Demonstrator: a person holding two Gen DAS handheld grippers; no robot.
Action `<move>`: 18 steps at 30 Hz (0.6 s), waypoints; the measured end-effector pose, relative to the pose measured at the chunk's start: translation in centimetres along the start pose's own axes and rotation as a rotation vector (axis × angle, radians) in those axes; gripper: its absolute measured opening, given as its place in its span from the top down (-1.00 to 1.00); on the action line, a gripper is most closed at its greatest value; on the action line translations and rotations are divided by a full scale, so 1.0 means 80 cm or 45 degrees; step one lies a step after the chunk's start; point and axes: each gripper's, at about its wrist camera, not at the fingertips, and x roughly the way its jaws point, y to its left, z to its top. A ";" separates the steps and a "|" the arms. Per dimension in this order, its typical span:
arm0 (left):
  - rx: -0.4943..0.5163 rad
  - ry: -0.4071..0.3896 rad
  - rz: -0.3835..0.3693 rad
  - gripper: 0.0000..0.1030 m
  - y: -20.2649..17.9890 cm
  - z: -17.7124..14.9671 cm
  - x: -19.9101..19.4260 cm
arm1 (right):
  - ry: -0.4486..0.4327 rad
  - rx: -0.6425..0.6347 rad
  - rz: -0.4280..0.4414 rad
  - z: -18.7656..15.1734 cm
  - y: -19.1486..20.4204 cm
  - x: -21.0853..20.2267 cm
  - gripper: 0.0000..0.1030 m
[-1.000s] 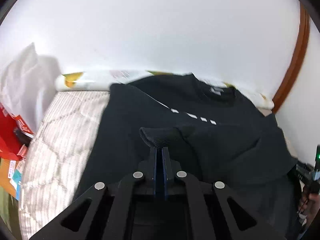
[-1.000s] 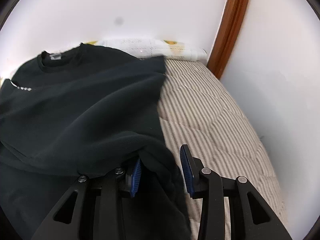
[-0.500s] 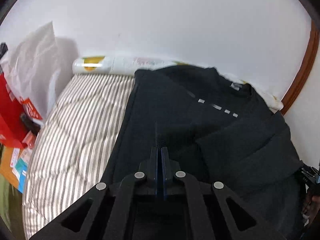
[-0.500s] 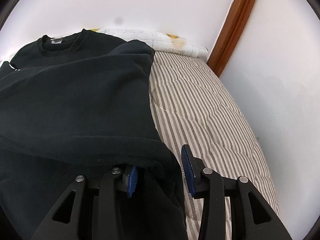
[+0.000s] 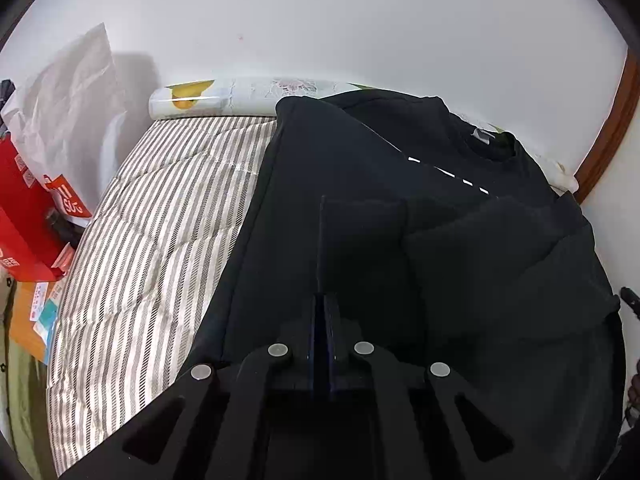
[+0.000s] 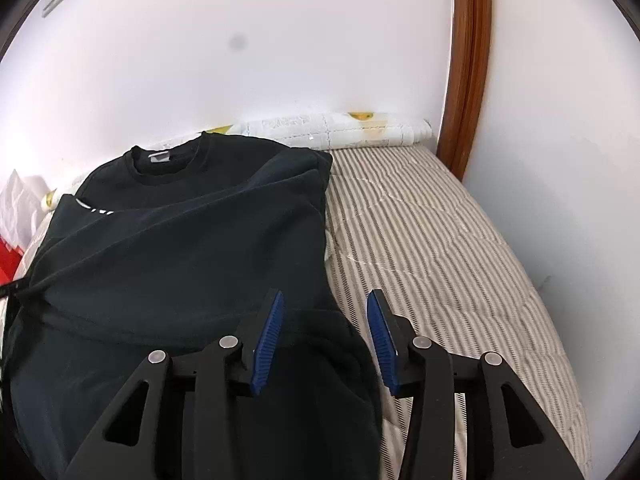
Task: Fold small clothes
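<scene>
Black sweatshirt [image 5: 460, 248] cuff is pinched in the left gripper [image 5: 322, 300], while the right gripper [image 6: 325, 320] hovers, fingers wide.

Red bag [image 5: 24, 216]: white characters, partly legible, "11" over "SUC"-like letters. Shirt [image 5: 400, 200] neck tag: unreadable.

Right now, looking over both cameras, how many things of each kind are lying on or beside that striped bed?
Black sweatshirt: 1
Striped quilted bedcover: 1
Rolled printed bedding along the wall: 1
White plastic bag: 1
Red packaging: 1, though it may be more than one piece
Handheld grippers: 2, left gripper and right gripper
Total: 7
</scene>
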 end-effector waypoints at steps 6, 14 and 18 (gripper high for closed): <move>-0.008 0.010 0.005 0.86 0.007 -0.011 -0.016 | 0.130 0.083 -0.038 -0.018 -0.018 0.047 0.06; -0.010 -0.015 0.004 0.76 0.010 -0.037 -0.058 | 0.065 0.100 -0.080 -0.038 -0.025 -0.022 0.01; -0.020 -0.032 0.016 0.75 0.011 -0.055 -0.083 | 0.076 0.111 -0.073 -0.063 -0.033 -0.062 0.01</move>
